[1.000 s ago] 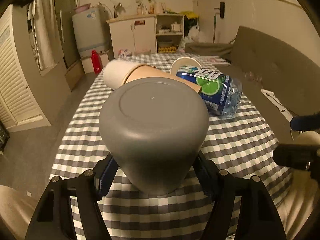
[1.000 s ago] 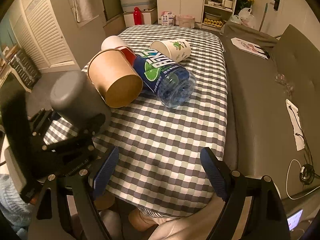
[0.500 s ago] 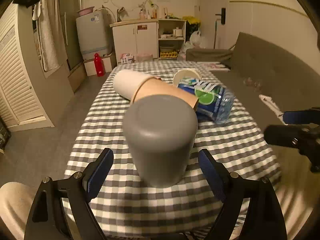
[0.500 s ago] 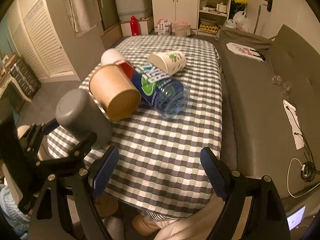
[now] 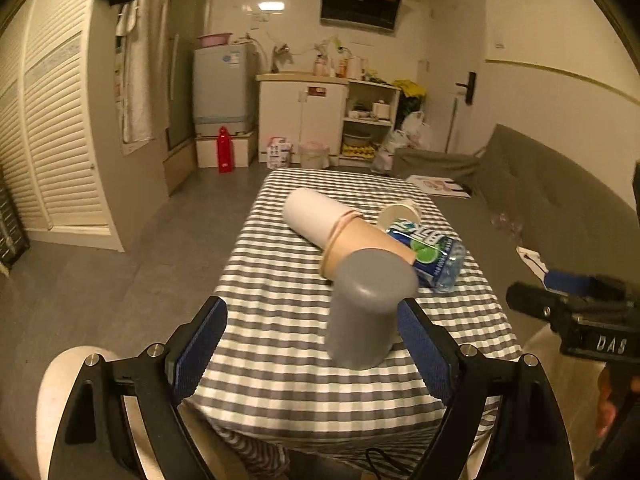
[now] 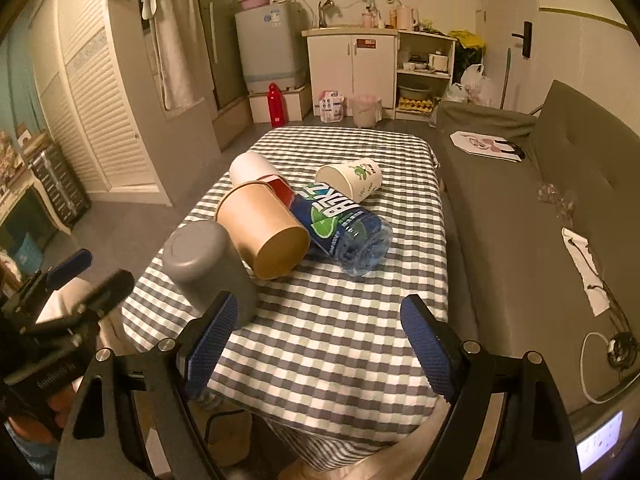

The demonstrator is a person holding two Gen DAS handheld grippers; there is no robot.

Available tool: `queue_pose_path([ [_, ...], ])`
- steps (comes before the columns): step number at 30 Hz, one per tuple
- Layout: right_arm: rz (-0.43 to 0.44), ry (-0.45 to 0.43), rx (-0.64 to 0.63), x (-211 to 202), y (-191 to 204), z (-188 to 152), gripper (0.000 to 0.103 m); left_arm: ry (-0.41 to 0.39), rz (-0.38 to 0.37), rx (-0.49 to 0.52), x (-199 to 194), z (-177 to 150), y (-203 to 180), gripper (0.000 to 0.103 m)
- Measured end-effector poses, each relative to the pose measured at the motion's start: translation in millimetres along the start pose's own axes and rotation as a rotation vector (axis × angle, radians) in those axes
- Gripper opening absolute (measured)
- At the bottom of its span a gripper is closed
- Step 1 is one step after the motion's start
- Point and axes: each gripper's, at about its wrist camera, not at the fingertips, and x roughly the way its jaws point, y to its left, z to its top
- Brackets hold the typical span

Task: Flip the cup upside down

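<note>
Black gripper (image 5: 312, 346) frames, blue-padded jaws, silver screws.

A gray-and-white checked cloth covers the desk (image 6: 340, 320). A gray cup (image 6: 208, 268) stands upside down near its front left corner. Just behind lie a brown paper cup (image 6: 266, 232), a white cup (image 6: 250, 168), a blue-labelled plastic bottle (image 6: 344, 228) and a printed paper cup (image 6: 352, 178), all on their sides, clustered together.

grey cup (image 5: 368, 306) | upside down, closed base up | near table edge, free of both grippers
</note>
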Motion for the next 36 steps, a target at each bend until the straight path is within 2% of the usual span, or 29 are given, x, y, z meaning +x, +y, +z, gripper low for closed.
queue_pose_path([
  [6,-0.040,-0.048,-0.016,5,14,-18,0.084,0.016,0.013,-0.018,4,-10,7,0.089],
  [10,-0.063,-0.034,-0.033,15,18,-24,0.084,0.028,0.017,-0.004,10,-14,4,0.089],
  [13,-0.074,-0.060,-0.035,14,18,-25,0.095,0.038,0.014,-0.004,12,-15,3,0.089],
  [16,-0.081,-0.059,-0.026,14,16,-26,0.096,0.042,0.016,0.001,12,-16,1,0.095],
  [21,-0.087,-0.039,-0.006,19,10,-27,0.099,0.043,0.030,0.005,12,-16,1,0.095],
  [22,-0.088,-0.038,-0.003,19,10,-27,0.103,0.047,0.033,0.002,13,-16,1,0.095],
  [36,-0.092,-0.035,-0.009,19,11,-27,0.103,0.063,0.047,-0.001,14,-17,3,0.095],
])
